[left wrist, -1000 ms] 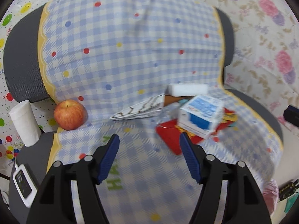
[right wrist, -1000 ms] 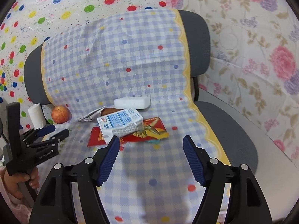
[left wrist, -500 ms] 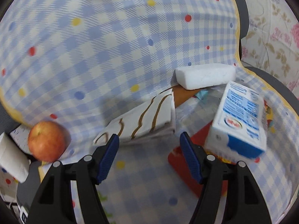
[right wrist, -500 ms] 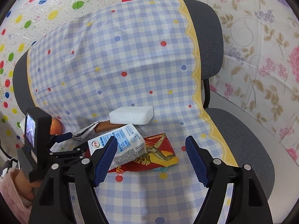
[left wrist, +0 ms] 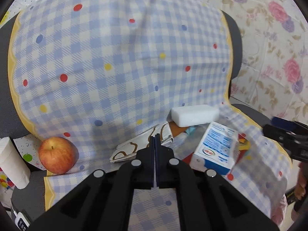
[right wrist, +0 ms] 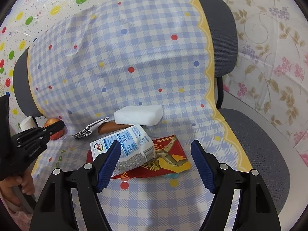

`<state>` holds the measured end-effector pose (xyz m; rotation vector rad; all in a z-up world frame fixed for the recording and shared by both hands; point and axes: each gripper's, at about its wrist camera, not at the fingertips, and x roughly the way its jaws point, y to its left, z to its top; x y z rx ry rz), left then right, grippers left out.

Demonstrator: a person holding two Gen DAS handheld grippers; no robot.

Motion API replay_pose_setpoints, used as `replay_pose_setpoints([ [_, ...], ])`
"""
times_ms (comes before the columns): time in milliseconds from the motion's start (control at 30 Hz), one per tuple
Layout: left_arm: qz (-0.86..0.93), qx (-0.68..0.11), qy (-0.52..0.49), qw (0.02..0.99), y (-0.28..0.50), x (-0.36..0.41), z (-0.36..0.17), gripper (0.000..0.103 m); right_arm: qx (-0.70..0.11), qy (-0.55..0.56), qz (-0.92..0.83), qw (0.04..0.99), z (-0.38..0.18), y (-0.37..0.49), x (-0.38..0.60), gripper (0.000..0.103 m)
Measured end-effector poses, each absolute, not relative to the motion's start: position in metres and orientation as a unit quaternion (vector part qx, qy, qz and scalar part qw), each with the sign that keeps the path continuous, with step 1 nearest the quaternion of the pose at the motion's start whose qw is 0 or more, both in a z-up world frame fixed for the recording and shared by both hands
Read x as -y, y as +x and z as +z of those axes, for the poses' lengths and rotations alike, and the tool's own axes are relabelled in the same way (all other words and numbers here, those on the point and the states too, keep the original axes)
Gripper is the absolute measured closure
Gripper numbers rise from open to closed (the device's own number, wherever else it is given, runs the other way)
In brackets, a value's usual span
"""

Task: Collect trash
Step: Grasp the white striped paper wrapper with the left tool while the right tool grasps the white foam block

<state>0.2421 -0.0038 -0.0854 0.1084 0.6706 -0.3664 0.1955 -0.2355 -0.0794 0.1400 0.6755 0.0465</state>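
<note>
Checked blue-and-white cloth [right wrist: 134, 57] drapes an office chair [right wrist: 221, 34] set against flowery and balloon-print sheets, and a small heap of rubbish sits on the covered seat. A milk carton [right wrist: 123, 150] lies on its side across a red snack packet [right wrist: 169, 159], its long axis running left to right before the right gripper [right wrist: 156, 163], whose blue pads stand wide apart and hold nothing. The carton's right end falls between those pads while its left end reaches past the left pad, so this gripper looks the nearer one for the carton.

Off to the left, a folded paper wrapper with brown stripes [left wrist: 142, 146] lies flat on the cloth, running from lower left to upper right. The left gripper [left wrist: 155, 137] sits directly over the wrapper's middle; its jaws have just been closing and are now clenched pad to pad. Whether an edge of the wrapper is caught between them cannot be told, since the fingers cover that spot.

Behind both pieces, a white foam block [right wrist: 138, 114] rests against the chair back, above a brown sausage-like item [right wrist: 109, 128]. An apple [left wrist: 56, 155] and a paper roll [left wrist: 11, 163] sit at the seat's left edge, well apart from the heap.
</note>
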Motion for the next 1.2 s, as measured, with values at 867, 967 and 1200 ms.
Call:
replay_pose_setpoints([
  [867,-0.197,-0.338,0.057,0.918,0.289,0.028,-0.102,0.102,-0.347,0.074,0.028,0.935,-0.091,0.239,0.235,0.028],
  [967,-0.194,-0.314,0.017,0.929,0.281,0.015,-0.080,0.102,-0.346,0.066,0.031,0.936,-0.093,0.248,0.230,0.038],
  [1200,-0.182,-0.302,-0.027,0.935,0.282,0.005,-0.069,0.102,-0.360,0.066,0.039,0.930,-0.110,0.286,0.227,0.053],
])
